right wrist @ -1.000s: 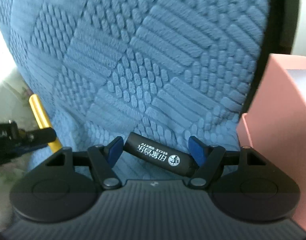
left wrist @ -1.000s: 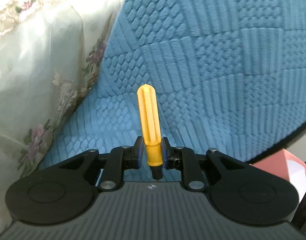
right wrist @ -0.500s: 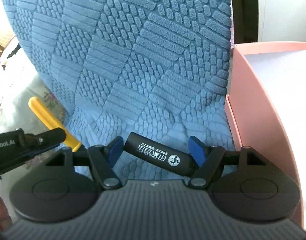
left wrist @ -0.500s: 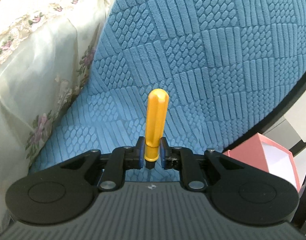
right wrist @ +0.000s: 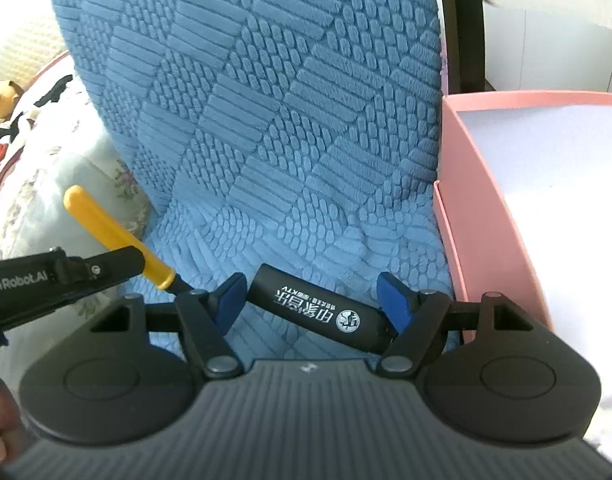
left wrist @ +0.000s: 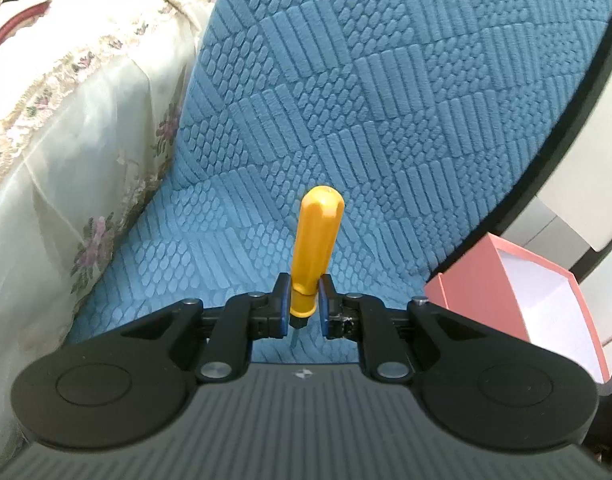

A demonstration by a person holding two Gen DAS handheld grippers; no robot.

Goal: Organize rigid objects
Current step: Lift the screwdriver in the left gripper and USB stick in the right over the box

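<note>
1. Far to my left a cream floral cloth (left wrist: 65,152) drapes down beside the blue textured chair cover (left wrist: 386,100), which fills the seat and backrest ahead of me.
2. My left gripper (left wrist: 304,304) has its blue-padded fingers drawn in narrow and clamped on the lower end of a yellow-handled screwdriver (left wrist: 316,240). The handle stands nearly upright above the seat, rounded end up, and a short dark bit of shaft pokes out below the pads.
3. From my right side that same screwdriver (right wrist: 113,236) shows at the left edge, slanting up and to the left from the black finger of the left gripper (right wrist: 117,262), with the chair cover (right wrist: 285,120) behind it.
4. My right gripper (right wrist: 312,300) is spread moderately wide and holds a black cylinder with white printed lettering (right wrist: 318,308) crosswise, one blue pad on each end. It hangs above the front of the seat, tilted down to the right.
5. Furthest right sits a pink box (right wrist: 478,184) with a pale interior, open at the top, just beside the seat's edge; it also shows in the left view (left wrist: 466,292).
</note>
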